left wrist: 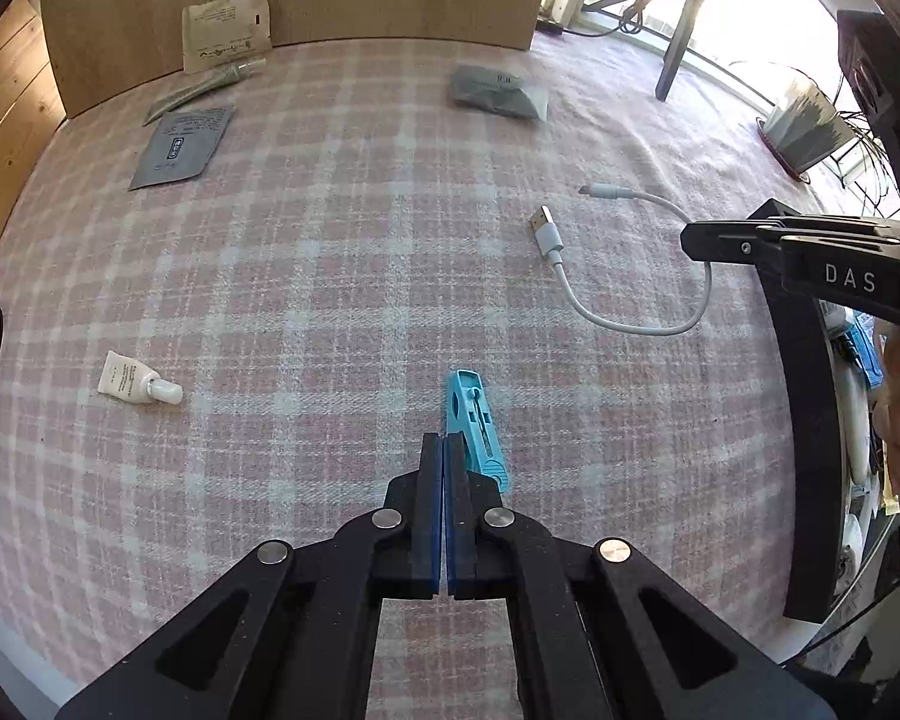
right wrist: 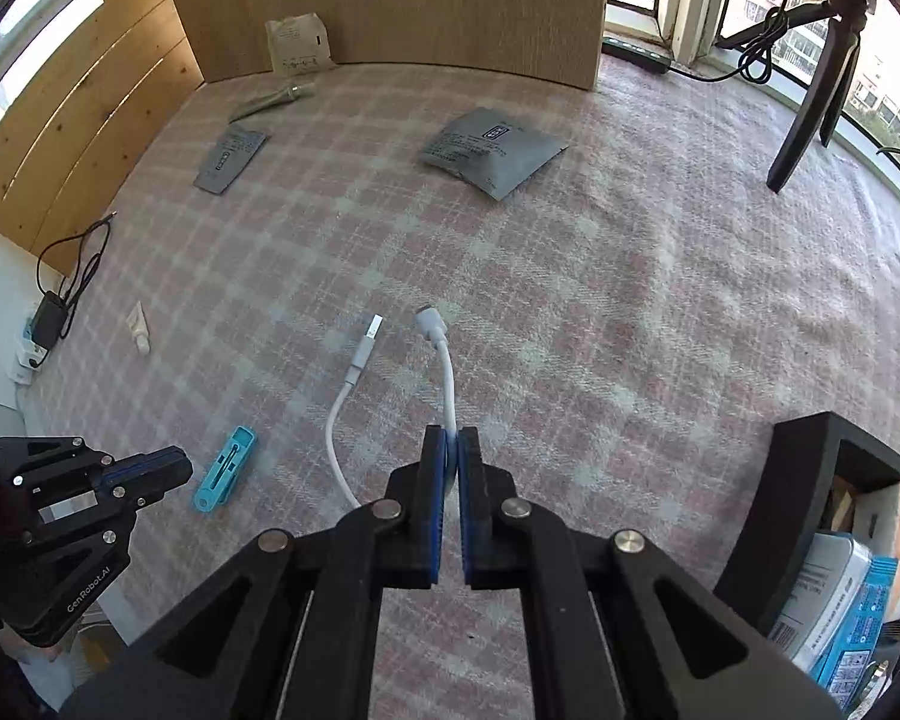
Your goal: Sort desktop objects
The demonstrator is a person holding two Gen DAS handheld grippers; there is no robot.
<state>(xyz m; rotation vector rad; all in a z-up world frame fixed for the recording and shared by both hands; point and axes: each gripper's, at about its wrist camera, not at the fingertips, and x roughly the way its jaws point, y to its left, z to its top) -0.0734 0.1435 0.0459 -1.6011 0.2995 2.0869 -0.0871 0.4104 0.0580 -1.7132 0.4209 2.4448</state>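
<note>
Your left gripper (left wrist: 444,441) has its blue-padded jaws pressed together with nothing between them; the turquoise plastic clip (left wrist: 475,426) lies flat on the checked woven cloth (left wrist: 342,276) just right of the tips, low centre of the left view. Your right gripper (right wrist: 450,438) pinches the smooth white cable (right wrist: 447,372), low centre of its view, both plugs pointing up-frame. Two flat grey foil pouches (right wrist: 489,150) (right wrist: 231,157) and a small white tube (left wrist: 138,387) lie apart.
</note>
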